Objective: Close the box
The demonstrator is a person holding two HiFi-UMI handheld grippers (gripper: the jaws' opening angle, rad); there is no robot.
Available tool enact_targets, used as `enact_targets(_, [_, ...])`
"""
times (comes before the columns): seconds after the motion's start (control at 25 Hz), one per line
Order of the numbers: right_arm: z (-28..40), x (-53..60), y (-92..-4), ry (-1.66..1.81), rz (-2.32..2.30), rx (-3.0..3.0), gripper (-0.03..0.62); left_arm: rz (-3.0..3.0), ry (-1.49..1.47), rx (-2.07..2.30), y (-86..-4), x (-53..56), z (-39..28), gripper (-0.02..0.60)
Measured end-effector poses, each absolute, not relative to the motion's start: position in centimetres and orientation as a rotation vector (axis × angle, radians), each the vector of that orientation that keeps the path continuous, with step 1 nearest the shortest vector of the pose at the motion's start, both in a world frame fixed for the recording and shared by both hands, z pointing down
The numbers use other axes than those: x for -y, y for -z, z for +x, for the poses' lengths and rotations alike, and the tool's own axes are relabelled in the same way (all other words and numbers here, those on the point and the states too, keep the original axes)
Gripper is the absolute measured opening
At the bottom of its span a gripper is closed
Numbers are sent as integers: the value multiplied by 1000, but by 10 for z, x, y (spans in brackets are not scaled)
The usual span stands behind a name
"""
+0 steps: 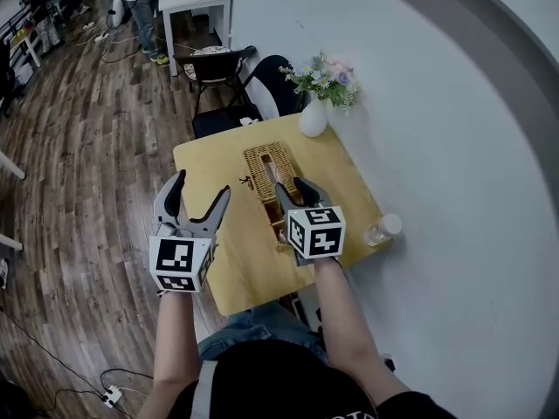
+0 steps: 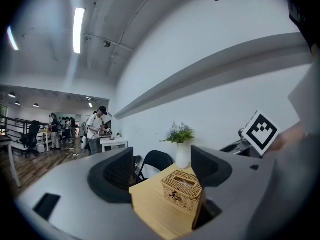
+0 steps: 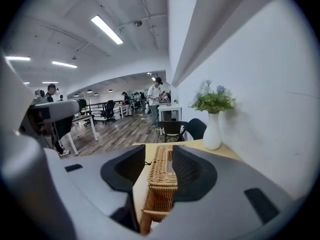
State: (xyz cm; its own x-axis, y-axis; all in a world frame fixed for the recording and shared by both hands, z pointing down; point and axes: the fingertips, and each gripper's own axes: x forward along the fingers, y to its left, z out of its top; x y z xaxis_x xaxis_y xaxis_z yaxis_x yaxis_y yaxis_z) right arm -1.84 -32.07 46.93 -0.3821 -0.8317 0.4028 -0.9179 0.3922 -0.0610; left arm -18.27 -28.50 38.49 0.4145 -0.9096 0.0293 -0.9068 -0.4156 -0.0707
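A wicker box with a slot in its top lies in the middle of the yellow table. A dark brown panel stands tilted at its near end. My right gripper is over that near end. In the right gripper view the wicker end sits between the pads, gripped and raised off the tabletop. My left gripper hovers left of the box, open and with nothing between its jaws. In the left gripper view the box shows beyond them.
A white vase of flowers stands at the table's far edge, and a clear plastic bottle at its right edge. Black chairs are behind the table, with a white wall on the right. A person stands far off at a white desk.
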Motion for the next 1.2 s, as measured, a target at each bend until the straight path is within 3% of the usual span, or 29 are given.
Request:
enact_targets(0.84, [12,245,-343,12,1620,2481,156,-2591,40,-1513,-331,256,-134,362])
enact_targets(1.2, [43,215,-311,154,1662,2489,110,-2524,-21,-1551,-308,227,-114,270])
